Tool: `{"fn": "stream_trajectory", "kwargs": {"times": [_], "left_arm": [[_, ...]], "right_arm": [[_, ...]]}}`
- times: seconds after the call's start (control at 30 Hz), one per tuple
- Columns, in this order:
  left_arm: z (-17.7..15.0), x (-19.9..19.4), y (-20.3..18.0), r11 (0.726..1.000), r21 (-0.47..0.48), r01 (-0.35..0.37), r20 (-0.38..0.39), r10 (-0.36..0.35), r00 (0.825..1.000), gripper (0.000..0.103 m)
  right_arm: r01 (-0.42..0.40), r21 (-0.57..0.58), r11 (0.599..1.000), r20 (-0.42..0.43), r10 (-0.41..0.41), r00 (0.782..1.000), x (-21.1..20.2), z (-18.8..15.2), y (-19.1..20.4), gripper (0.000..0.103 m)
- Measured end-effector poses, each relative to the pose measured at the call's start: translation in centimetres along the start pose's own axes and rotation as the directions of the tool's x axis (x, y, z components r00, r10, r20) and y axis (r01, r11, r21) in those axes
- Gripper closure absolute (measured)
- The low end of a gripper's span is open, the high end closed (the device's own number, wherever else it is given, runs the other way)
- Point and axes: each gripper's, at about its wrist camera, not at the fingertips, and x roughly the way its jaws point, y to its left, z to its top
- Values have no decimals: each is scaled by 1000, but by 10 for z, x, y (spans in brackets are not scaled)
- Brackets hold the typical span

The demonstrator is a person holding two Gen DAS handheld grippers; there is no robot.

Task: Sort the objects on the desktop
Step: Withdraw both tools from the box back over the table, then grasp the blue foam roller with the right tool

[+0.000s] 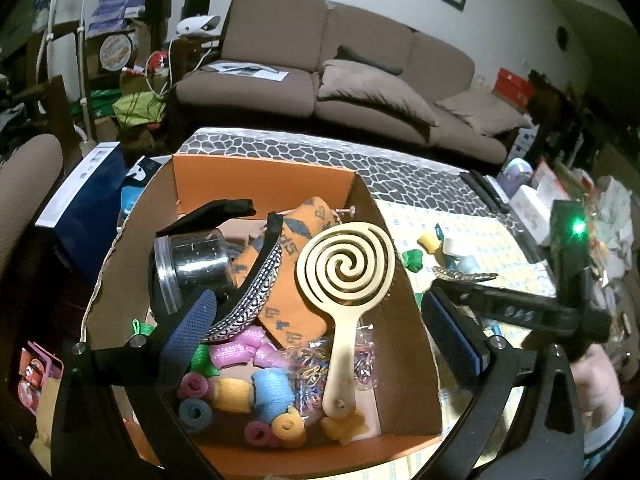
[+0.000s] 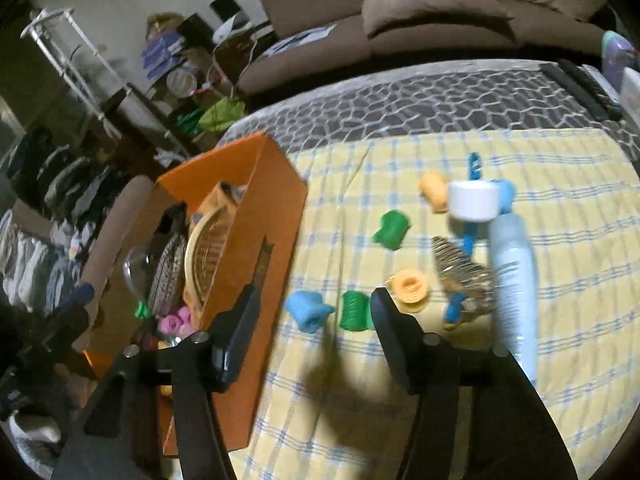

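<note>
Both grippers empty over a half-sorted table

The left gripper point(image 1: 316, 320) hangs wide open above the orange box point(image 1: 264, 178), which holds a spiral wooden paddle point(image 1: 346, 276), a patterned headband point(image 1: 256, 284) and foam rollers point(image 1: 236, 394). The right gripper point(image 2: 312, 332) stands part open, gripping nothing, just short of a blue roller point(image 2: 306, 312) and a green roller point(image 2: 354, 312) on the checked cloth point(image 2: 560, 280)

A home, living rm: big brown sofa point(image 1: 360, 64) w/ pillows point(image 1: 372, 92), clothes point(image 2: 52, 216) hanging, boxes point(image 1: 116, 4) piled up, desk point(image 2: 440, 360) w/ checked cloth.
</note>
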Motion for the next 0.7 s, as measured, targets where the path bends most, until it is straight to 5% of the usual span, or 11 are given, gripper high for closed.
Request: {"fn": "stream_trajectory", "kwargs": {"times": [0.7], "left_arm": [[0, -1, 11, 1000, -9, 16, -15, -16, 1000, 0]], "right_arm": [[85, -314, 946, -57, -108, 992, 66, -20, 23, 62]]}}
